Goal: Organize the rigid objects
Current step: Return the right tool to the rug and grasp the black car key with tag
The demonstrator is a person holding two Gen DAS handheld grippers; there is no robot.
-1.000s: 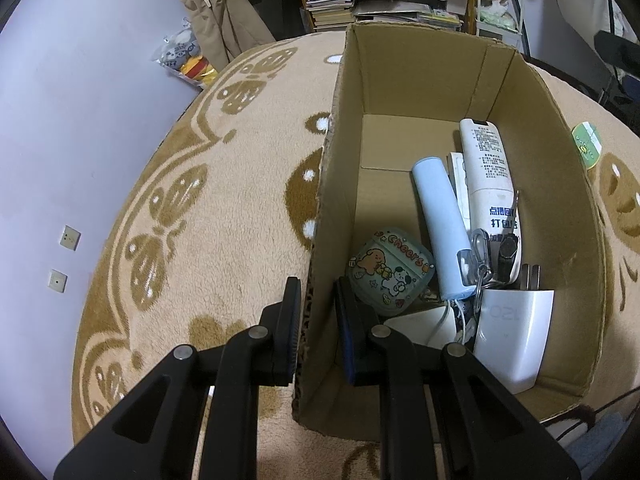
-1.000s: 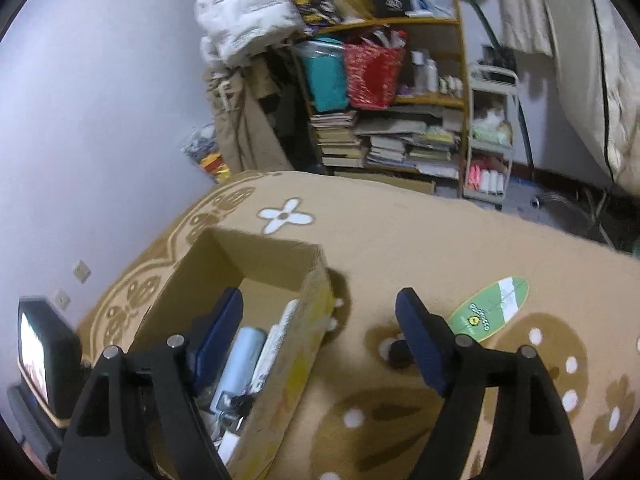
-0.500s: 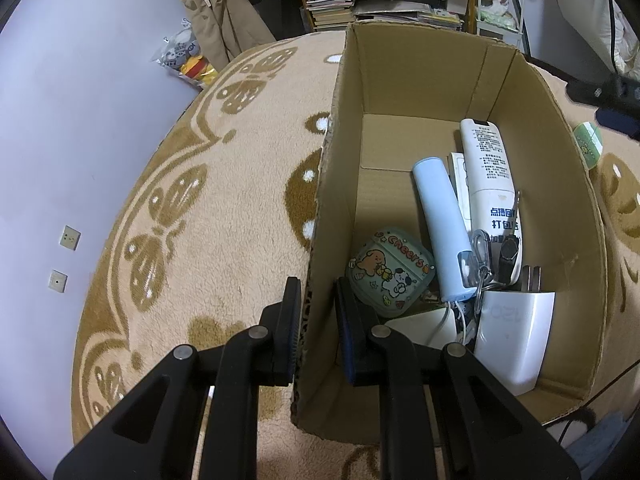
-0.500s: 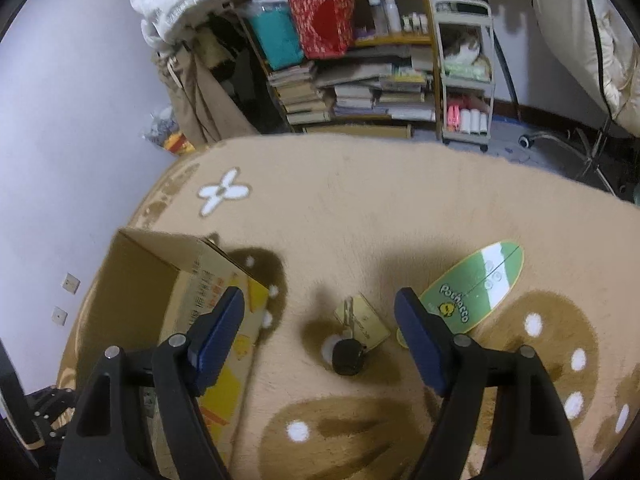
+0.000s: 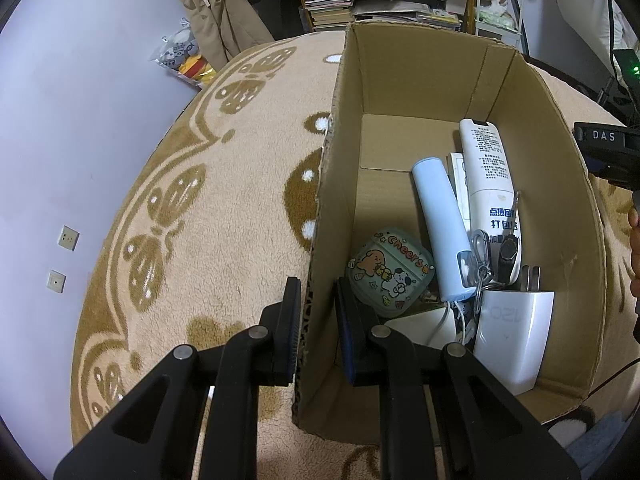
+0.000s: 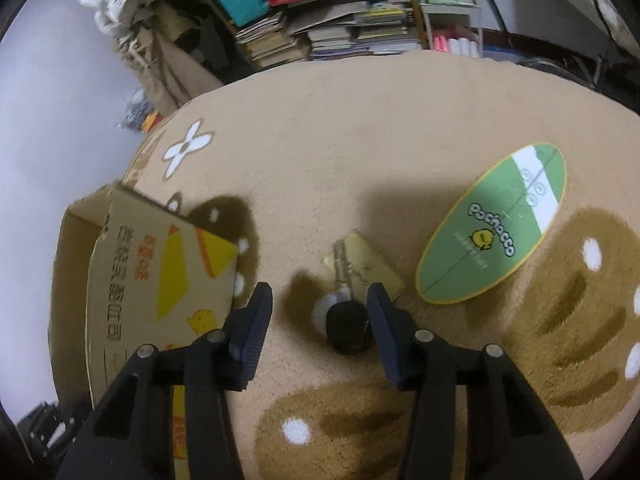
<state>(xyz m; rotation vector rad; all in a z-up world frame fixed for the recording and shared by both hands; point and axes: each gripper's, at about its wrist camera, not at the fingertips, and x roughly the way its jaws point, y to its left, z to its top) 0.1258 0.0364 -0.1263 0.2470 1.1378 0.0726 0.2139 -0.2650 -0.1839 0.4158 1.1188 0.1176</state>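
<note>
My left gripper (image 5: 316, 312) is shut on the left wall of the cardboard box (image 5: 320, 216). The box holds a white remote (image 5: 486, 164), a light blue cylinder (image 5: 440, 224), a cartoon earbud case (image 5: 390, 272), keys and a white charger (image 5: 512, 340). My right gripper (image 6: 320, 320) is open, low over the rug. Between its fingers lie a black round object with a white pompom (image 6: 346, 326) and a gold flat item (image 6: 362, 268). A green oval Pochacco item (image 6: 496, 228) lies to the right. The box (image 6: 160, 268) is on its left.
A tan patterned rug (image 6: 360, 140) covers the floor. Shelves of books and bags (image 6: 340, 28) stand at the back. A plush toy bag (image 5: 184, 60) leans on the left wall. The right gripper's body (image 5: 608, 152) shows past the box's right wall.
My right gripper has swung away from above the box, down and right toward the black object and gold item on the rug. My left gripper has stayed clamped on the box wall.
</note>
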